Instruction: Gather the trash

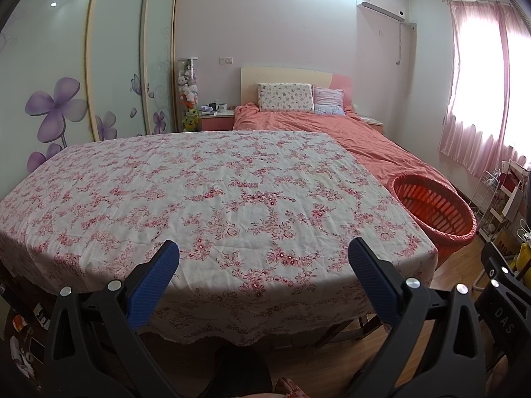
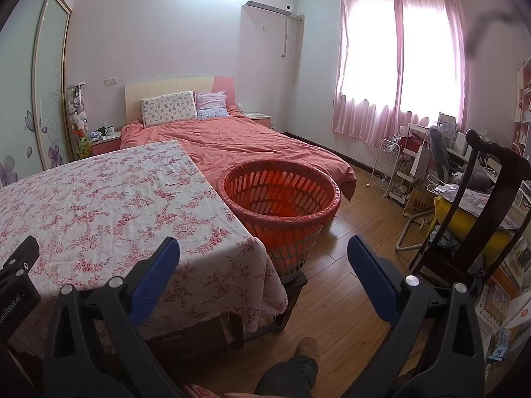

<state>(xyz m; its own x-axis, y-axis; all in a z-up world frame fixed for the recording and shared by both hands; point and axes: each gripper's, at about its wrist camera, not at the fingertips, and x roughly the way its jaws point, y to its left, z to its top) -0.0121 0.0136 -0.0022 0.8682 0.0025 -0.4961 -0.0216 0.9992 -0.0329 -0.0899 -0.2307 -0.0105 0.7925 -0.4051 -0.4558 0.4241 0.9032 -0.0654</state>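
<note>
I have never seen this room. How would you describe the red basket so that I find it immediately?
Start from the table with the floral cloth in the foreground. At its right edge, between the table and the foot of the bed with the salmon cover, stands the round red basket, raised on a dark wooden stool. It alone has slatted sides, and a thin red bag lines its rim.

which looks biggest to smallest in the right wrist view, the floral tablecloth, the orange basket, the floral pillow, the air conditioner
1. floral tablecloth
2. orange basket
3. floral pillow and air conditioner: these look alike in extent, so no ranking. Both are far off, so nearness to the camera skews the comparison.
</note>
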